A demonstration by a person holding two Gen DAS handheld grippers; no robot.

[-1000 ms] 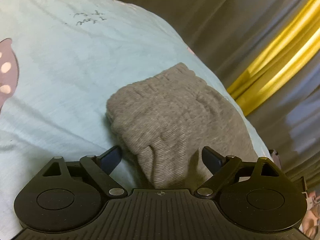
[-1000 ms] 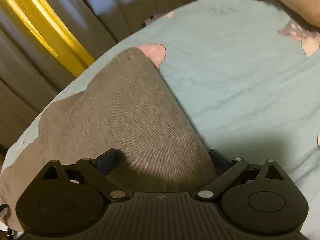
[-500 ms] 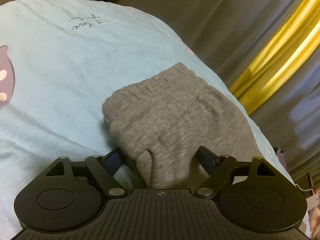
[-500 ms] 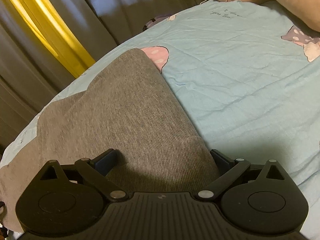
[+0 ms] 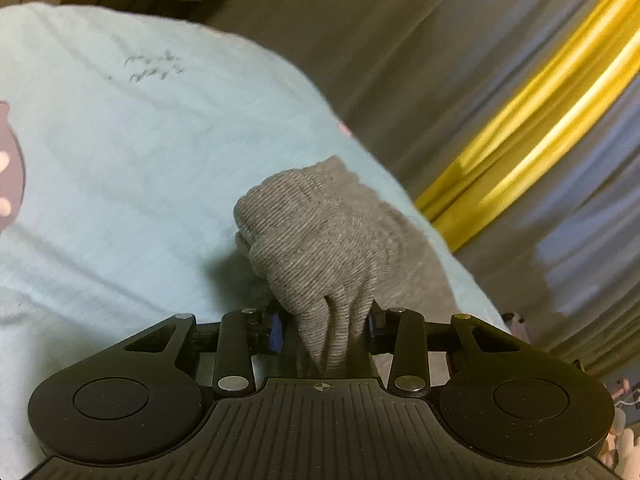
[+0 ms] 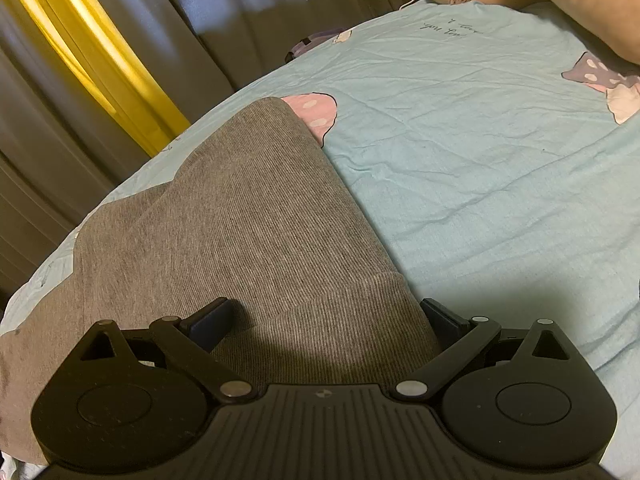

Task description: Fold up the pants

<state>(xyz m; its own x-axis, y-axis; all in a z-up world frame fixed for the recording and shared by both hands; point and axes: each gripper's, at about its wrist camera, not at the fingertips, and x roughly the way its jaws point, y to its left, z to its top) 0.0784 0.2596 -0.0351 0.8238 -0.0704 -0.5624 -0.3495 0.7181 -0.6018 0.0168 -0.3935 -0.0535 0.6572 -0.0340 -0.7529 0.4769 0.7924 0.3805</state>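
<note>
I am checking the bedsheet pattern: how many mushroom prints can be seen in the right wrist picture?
2: a pink mushroom print half under the grey pants, and a purple mushroom print at the right edge. Others may be hidden.

The left tongs [image 5: 325,330] have just been closing, and now they pinch a bunched fold of the grey ribbed knit pants [image 5: 320,240], blue pads pressed in from both sides. The fabric puckers where it is squeezed and rises in a rumpled hump ahead. Under it spreads the pale blue cotton bedsheet [image 5: 120,168], with dark handwritten script [image 5: 154,67] printed near the far edge. Beyond the bed hang grey curtains [image 5: 380,52] crossed by a bright yellow stripe [image 5: 532,128].
</note>
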